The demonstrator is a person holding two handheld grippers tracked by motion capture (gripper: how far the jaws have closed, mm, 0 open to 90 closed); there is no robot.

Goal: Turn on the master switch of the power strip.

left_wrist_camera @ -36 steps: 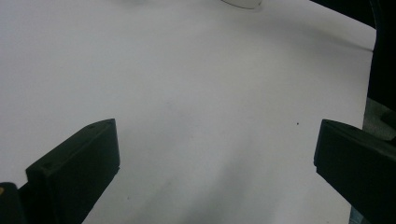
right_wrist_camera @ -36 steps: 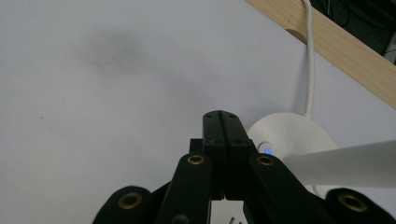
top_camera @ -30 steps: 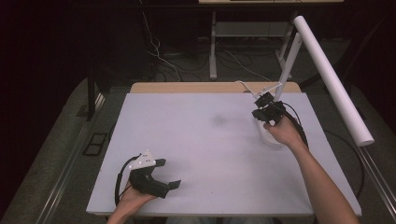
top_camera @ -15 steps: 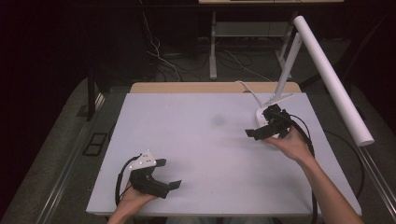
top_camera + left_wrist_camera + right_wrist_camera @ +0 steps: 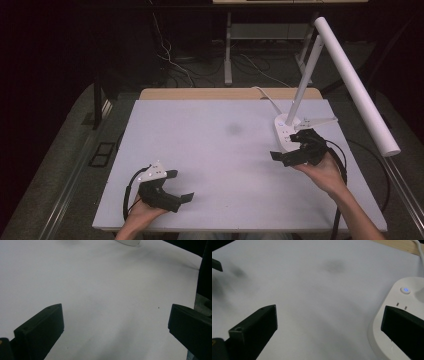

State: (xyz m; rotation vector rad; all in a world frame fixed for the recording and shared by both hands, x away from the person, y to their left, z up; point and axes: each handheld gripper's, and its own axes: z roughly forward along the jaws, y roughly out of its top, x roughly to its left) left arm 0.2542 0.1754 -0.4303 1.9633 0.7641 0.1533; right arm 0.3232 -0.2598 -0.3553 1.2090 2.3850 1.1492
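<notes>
The white desk lamp (image 5: 300,115) stands at the right rear of the white worktop (image 5: 225,150), its long tubular head slanting from far-left down to near-right. The right gripper (image 5: 286,148) hovers beside its base, jaws wide, empty. The left gripper (image 5: 179,186) rests near-left, jaws wide, empty.

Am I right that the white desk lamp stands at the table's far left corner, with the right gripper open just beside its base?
Not quite: the lamp stands at the table's far right, as the high view shows. The rest holds: the right gripper is open just beside its base.
</notes>
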